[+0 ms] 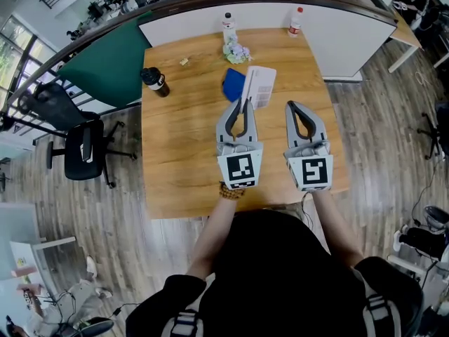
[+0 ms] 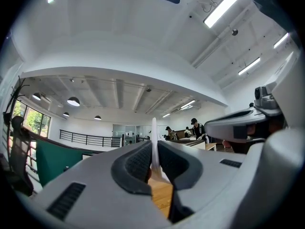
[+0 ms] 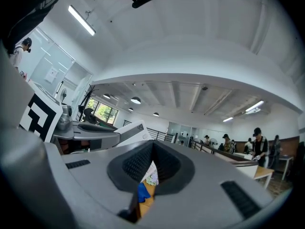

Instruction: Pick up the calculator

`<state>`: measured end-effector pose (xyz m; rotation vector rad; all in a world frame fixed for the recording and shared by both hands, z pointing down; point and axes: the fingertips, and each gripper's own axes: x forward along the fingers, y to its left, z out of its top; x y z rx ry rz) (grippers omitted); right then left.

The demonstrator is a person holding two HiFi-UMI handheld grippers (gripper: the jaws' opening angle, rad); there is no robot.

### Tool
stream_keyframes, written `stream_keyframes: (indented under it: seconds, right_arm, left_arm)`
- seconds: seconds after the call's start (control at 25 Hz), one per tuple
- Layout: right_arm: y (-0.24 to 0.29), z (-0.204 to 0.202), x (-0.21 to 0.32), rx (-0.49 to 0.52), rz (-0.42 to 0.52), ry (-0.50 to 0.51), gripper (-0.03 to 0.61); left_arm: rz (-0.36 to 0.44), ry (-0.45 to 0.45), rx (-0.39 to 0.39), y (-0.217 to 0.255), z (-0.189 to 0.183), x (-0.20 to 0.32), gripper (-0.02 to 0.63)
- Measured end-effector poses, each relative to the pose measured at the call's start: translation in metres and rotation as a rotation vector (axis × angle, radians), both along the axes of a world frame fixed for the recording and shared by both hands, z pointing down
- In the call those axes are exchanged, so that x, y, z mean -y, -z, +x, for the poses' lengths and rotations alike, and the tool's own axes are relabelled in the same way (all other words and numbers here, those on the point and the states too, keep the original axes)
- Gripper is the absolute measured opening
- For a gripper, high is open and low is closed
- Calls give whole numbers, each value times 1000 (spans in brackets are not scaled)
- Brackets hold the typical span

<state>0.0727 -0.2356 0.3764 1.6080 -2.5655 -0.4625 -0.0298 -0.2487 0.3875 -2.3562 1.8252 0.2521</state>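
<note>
**Inspector A:** Where do we place the calculator (image 1: 261, 86)?

**Inspector B:** We record it held off the wooden surface (image 1: 182, 139), over its far half. Its face is turned toward the right gripper (image 1: 292, 107). The left gripper (image 1: 243, 106) has it by the near edge.

**Inspector A:** And the jaws?

**Inspector B:** The left jaws are clamped on the calculator. In the left gripper view we see it edge-on, a thin white blade pinched between the pads. The right jaws are closed tip to tip with nothing between them, just beside the left gripper.

**Inspector A:** Surroundings?

**Inspector B:** In the head view, a blue item (image 1: 233, 84) lies on the surface just left of the calculator. A dark bottle (image 1: 155, 81) stands toward the left edge. A clear bottle (image 1: 229, 25) and a red-capped bottle (image 1: 295, 22) stand at the far edge. An office chair (image 1: 83, 149) stands on the floor at left.
</note>
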Motion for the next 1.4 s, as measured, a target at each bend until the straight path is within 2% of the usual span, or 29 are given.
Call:
stream_keyframes:
  seconds: [1.4]
  right_arm:
    - [-83,1,-7,-43,-189,19,6]
  left_arm:
    - [-154,7,19,-86,7,-6,54]
